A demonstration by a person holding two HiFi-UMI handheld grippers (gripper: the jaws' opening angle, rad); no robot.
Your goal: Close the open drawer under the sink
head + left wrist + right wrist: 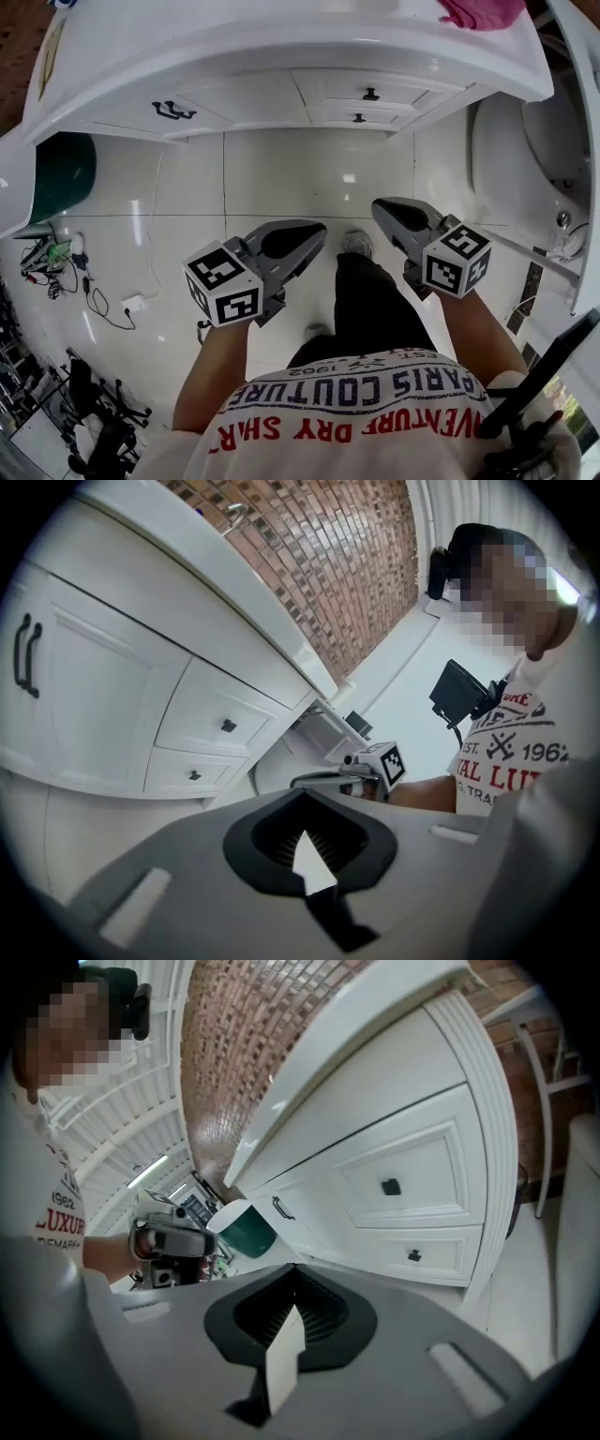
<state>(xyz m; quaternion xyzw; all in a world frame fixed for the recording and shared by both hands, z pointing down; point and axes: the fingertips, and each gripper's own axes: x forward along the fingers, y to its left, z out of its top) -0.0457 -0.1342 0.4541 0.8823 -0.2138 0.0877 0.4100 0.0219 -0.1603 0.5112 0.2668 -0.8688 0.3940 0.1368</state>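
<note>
A white vanity cabinet [281,98] stands across the top of the head view. Its two small drawers sit at the right, the upper drawer [370,94] over the lower drawer [358,118], each with a dark knob. Both fronts look flush with the cabinet face, as they do in the left gripper view [228,726] and the right gripper view [392,1186]. My left gripper [314,230] and right gripper [382,206] hang low over the floor, well back from the cabinet. Each is shut and holds nothing, as seen for the left gripper [302,797] and the right gripper [295,1274].
Two cabinet doors with dark handles [173,111] lie left of the drawers. A green bin [61,173] stands at the cabinet's left end, with cables [66,267] on the tile floor below it. A white fixture [553,122] fills the right side. A pink cloth [478,11] lies on the counter.
</note>
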